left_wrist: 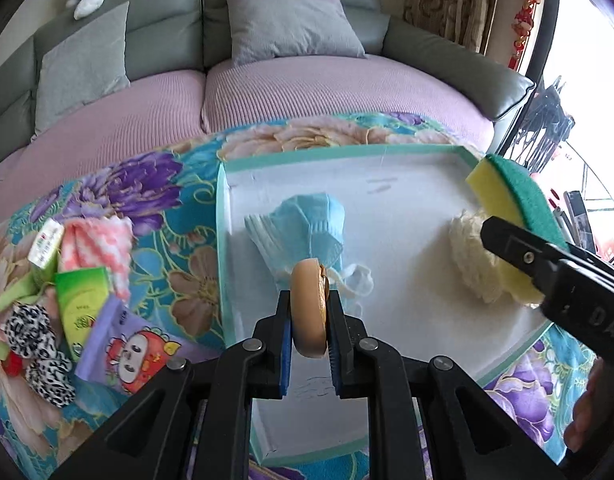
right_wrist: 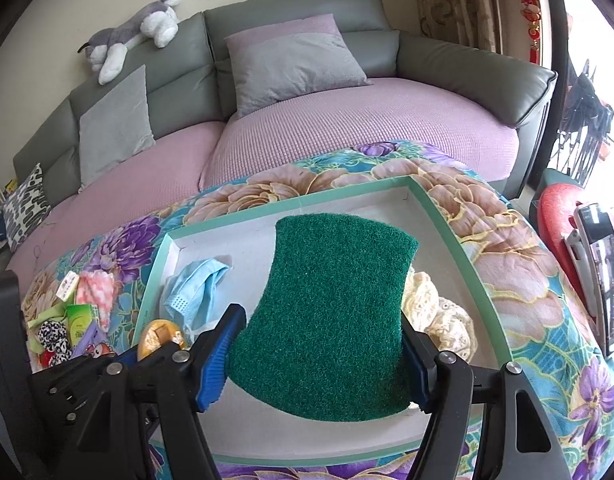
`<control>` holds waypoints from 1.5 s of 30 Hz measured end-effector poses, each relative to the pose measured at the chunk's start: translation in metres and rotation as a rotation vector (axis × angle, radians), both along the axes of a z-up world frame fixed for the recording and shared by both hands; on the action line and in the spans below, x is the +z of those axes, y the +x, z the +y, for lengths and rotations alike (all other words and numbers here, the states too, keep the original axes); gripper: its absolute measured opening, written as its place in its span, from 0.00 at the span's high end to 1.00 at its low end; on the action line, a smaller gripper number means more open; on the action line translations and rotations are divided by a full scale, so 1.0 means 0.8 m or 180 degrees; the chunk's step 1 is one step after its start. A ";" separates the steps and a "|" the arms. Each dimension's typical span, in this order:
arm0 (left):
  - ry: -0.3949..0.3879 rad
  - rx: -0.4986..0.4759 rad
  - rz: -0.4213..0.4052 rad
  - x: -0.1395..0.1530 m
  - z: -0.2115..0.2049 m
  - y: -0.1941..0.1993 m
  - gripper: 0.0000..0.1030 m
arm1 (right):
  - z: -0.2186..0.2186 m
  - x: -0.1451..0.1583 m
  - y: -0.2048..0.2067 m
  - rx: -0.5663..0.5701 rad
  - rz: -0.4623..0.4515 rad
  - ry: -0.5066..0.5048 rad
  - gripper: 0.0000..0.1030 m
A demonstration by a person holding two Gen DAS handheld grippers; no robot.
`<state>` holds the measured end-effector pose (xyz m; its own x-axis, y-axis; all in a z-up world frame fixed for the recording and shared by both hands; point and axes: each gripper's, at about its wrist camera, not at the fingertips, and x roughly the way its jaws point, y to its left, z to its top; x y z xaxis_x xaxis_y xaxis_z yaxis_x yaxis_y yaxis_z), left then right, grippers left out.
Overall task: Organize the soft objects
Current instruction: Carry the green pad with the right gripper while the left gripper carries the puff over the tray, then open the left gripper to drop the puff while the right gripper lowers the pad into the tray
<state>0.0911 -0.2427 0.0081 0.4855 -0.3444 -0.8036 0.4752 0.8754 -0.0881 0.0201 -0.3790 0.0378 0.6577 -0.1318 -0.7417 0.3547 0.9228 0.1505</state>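
My left gripper (left_wrist: 309, 332) is shut on a tan toy burger (left_wrist: 308, 312), held on edge above the white tray (left_wrist: 387, 216). The burger also shows at the lower left of the right wrist view as an orange disc (right_wrist: 159, 340). My right gripper (right_wrist: 319, 356) is shut on a green-and-yellow scrubbing sponge (right_wrist: 335, 316), green face up, over the tray's right half; the sponge (left_wrist: 511, 208) shows beside the black right gripper in the left wrist view. Inside the tray lie a blue face mask (left_wrist: 307, 224) and a cream lace bundle (left_wrist: 473, 260).
The tray (right_wrist: 447, 232) rests on a floral cloth (left_wrist: 175, 208). To its left lie a pink-white cloth (left_wrist: 103, 248), green packets (left_wrist: 81, 304), a purple packet (left_wrist: 127, 348) and a leopard-print scrunchie (left_wrist: 39, 340). A sofa with grey cushions (right_wrist: 295, 60) and a plush dog (right_wrist: 135, 32) stands behind.
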 end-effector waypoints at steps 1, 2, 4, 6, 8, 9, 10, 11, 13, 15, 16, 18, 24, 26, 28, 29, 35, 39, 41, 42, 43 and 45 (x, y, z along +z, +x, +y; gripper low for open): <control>0.0011 0.0001 0.0008 -0.003 0.000 0.001 0.84 | 0.001 -0.001 0.000 0.0003 0.0009 0.0000 0.29; 0.0033 0.0001 0.0016 -0.006 -0.001 0.001 0.84 | 0.001 -0.002 0.000 0.0004 0.0015 0.0000 0.29; 0.0050 -0.0004 0.0027 -0.010 -0.002 0.000 0.84 | 0.001 -0.003 0.000 0.0001 0.0018 0.0003 0.29; 0.0047 -0.0016 0.0053 -0.014 -0.003 0.001 0.84 | 0.001 -0.004 0.000 -0.0001 0.0027 0.0005 0.29; 0.0052 -0.0018 0.0064 -0.018 -0.005 0.002 0.84 | 0.001 -0.005 0.000 0.0005 0.0041 0.0004 0.29; 0.0055 -0.0019 0.0059 -0.019 -0.005 0.001 0.84 | 0.001 -0.006 0.000 0.0011 0.0045 0.0001 0.29; 0.0053 -0.0019 0.0059 -0.020 -0.005 0.003 0.84 | 0.002 -0.006 0.000 0.0017 0.0047 -0.0003 0.29; 0.0046 -0.0019 0.0062 -0.020 -0.004 0.003 0.84 | 0.002 -0.005 0.000 0.0020 0.0046 -0.0007 0.29; 0.0041 -0.0014 0.0066 -0.021 -0.004 0.003 0.84 | 0.003 -0.005 0.000 0.0025 0.0045 -0.0005 0.29; 0.0054 -0.0014 0.0061 -0.020 -0.004 0.003 0.83 | 0.003 -0.005 0.000 0.0027 0.0045 0.0000 0.29; 0.0061 -0.0008 0.0060 -0.019 -0.003 0.003 0.83 | 0.003 -0.005 0.000 0.0029 0.0046 0.0000 0.29; 0.0059 0.0015 0.0063 -0.017 -0.002 0.003 0.83 | 0.002 -0.005 0.000 0.0026 0.0046 0.0000 0.29; 0.0032 0.0055 0.0039 -0.007 0.007 0.001 0.47 | 0.001 -0.004 -0.002 0.0015 0.0040 0.0003 0.29; 0.0007 0.0058 0.0037 -0.003 0.009 0.000 0.44 | 0.001 -0.004 -0.002 0.0013 0.0039 0.0005 0.29; -0.0012 0.0040 0.0044 0.000 0.010 -0.002 0.40 | 0.000 -0.004 -0.002 0.0011 0.0039 0.0008 0.29; -0.0014 0.0032 0.0044 0.002 0.011 -0.003 0.35 | 0.000 -0.004 -0.002 0.0011 0.0040 0.0006 0.29; 0.0018 0.0065 -0.0035 0.019 0.023 -0.013 0.25 | -0.001 -0.008 0.000 0.0027 0.0083 0.0015 0.29; 0.0001 0.0215 -0.0065 0.032 0.046 -0.014 0.25 | 0.002 -0.008 0.001 0.0046 0.0072 0.0003 0.29; -0.0042 0.0323 -0.0111 0.039 0.059 -0.013 0.25 | 0.006 -0.011 0.005 0.0070 0.0086 -0.0003 0.29; -0.0068 0.0385 -0.0135 0.043 0.065 -0.012 0.25 | 0.006 -0.012 0.007 0.0079 0.0095 -0.0002 0.29; -0.0092 0.0454 -0.0158 0.046 0.072 -0.010 0.25 | 0.007 -0.015 0.009 0.0084 0.0103 -0.0001 0.29; -0.0112 0.0567 -0.0186 0.049 0.084 -0.007 0.24 | 0.009 -0.021 0.014 0.0093 0.0148 -0.0013 0.29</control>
